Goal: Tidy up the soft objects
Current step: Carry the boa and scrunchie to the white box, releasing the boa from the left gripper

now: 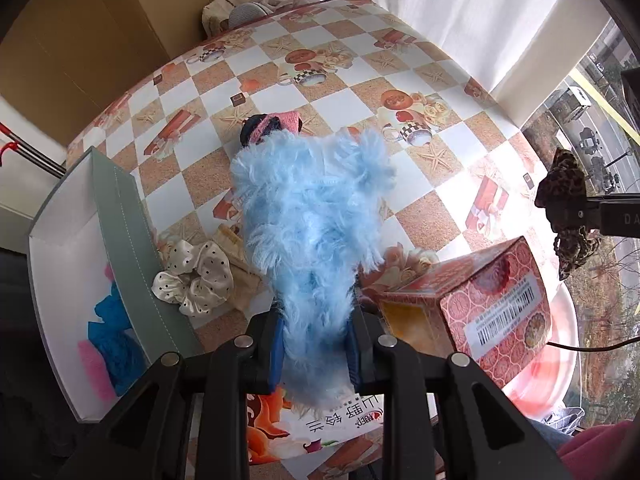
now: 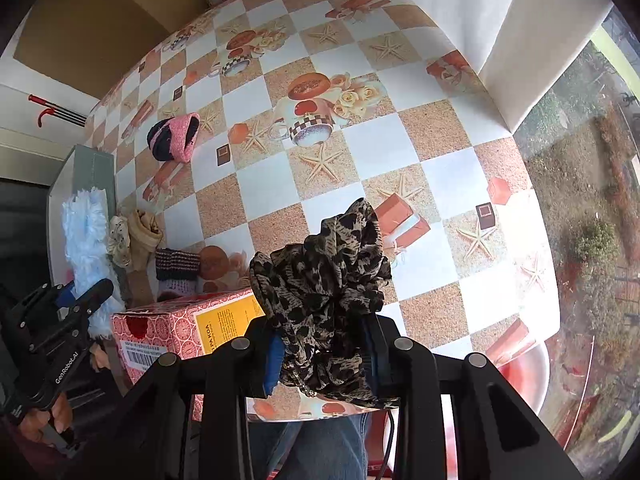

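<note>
Where legible, left claw (image 2: pixel 86 300) reads GenRobot.AI, red box (image 2: pixel 180 332) barcoded.

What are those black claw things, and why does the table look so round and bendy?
Those black claws are grabbers that a person holds, one in each hand. Each has a tiny camera looking along its two fingers, and that lens bends the picture, so the flat table looks round.

One picture comes from the left grabber. It is squeezing a fluffy blue sock. The other comes from the right grabber, which is squeezing a leopard scrunchie.

On the checked table lie a white dotted scrunchie, a pink and black sock, and a red box. At the left stands a grey bin with blue and pink soft things inside.
</note>
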Demonstrator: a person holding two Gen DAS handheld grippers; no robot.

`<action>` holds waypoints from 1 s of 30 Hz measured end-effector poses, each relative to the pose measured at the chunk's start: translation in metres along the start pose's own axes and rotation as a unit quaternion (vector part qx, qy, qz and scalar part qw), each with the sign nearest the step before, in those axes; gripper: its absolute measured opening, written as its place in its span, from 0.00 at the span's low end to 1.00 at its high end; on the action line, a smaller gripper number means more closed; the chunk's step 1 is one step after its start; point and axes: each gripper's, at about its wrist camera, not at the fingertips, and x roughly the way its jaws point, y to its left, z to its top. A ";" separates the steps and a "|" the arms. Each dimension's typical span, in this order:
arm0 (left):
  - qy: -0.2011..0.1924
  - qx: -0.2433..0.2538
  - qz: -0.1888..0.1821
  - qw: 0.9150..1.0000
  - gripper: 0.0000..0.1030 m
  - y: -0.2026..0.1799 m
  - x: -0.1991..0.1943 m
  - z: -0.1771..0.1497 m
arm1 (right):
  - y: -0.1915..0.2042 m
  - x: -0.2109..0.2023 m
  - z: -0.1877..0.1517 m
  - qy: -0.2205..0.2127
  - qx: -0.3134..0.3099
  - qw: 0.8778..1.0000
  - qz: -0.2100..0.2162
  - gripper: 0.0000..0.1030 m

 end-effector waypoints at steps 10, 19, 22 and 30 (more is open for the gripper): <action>-0.027 -0.012 0.006 1.000 0.27 0.014 -0.044 -0.048 | 0.096 -0.052 -0.022 -0.038 -0.068 0.996 0.050 0.33; -0.059 -0.088 0.040 0.994 0.27 0.066 -0.073 -0.077 | 0.194 -0.041 -0.037 -0.020 -0.185 0.981 0.063 0.33; -0.059 -0.114 0.050 0.990 0.27 0.082 -0.077 -0.088 | 0.215 -0.031 -0.042 -0.004 -0.211 0.975 0.064 0.33; -0.065 -0.153 0.075 0.983 0.27 0.101 -0.085 -0.111 | 0.247 -0.015 -0.048 0.028 -0.254 0.965 0.062 0.33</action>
